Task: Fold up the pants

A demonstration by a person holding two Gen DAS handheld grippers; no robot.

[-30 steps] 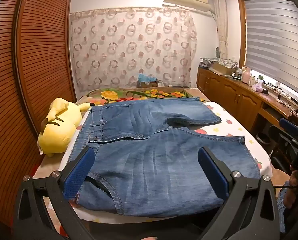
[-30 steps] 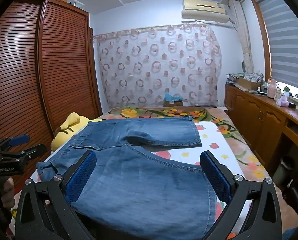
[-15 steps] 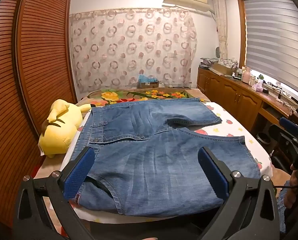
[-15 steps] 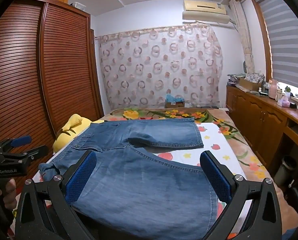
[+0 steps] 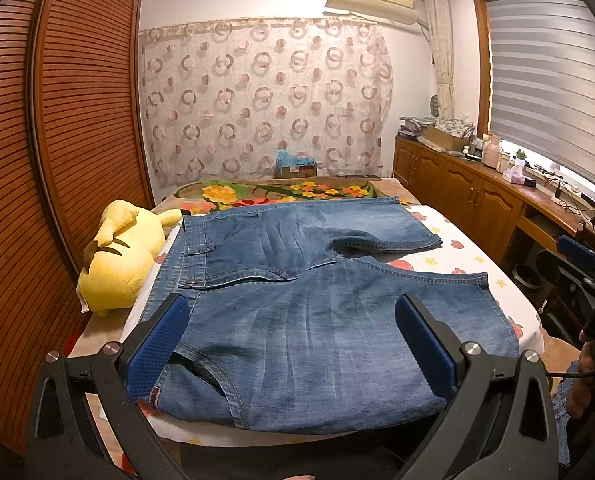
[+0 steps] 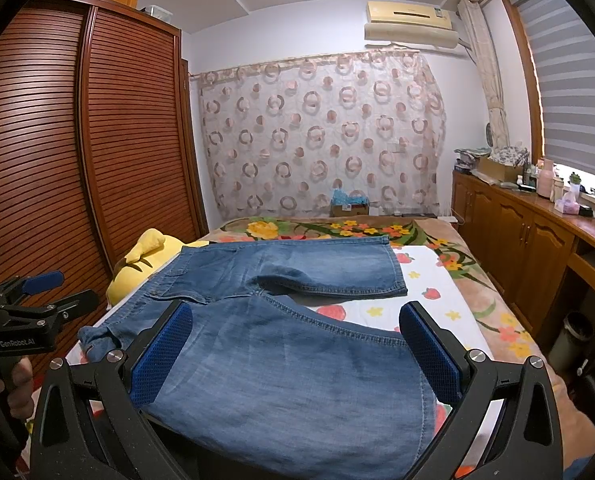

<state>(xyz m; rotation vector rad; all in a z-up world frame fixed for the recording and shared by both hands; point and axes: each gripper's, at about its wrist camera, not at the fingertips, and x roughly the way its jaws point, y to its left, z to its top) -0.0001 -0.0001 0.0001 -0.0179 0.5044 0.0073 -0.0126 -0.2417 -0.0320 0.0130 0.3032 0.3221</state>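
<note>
Faded blue denim pants (image 5: 297,292) are lying spread flat across a bed with a white fruit-and-star printed sheet (image 5: 461,256), waistband toward the left, both short legs reaching right, the nearer leg draping over the bed's front edge. Stitched seams, a metal waist button and a front pocket opening are showing on the soft, creased cloth. Neither tool is touching the pants: the left hand-held gripper (image 5: 297,344), black-framed with textured blue pads, is hovering before the near edge with its fingers spread wide apart and empty, and the right hand-held gripper (image 6: 297,352) is doing likewise above the nearer leg. White lettering reading "GenRobot.AI" is showing on the left tool's black body in the right wrist view. A plump yellow plush toy (image 5: 121,256) is resting beside the waistband at the bed's left edge. At the far end, an open cardboard box (image 5: 297,168) is holding something blue, too small to identify. A wooden worktop (image 5: 509,180) along the window is carrying bottles and boxes.
</note>
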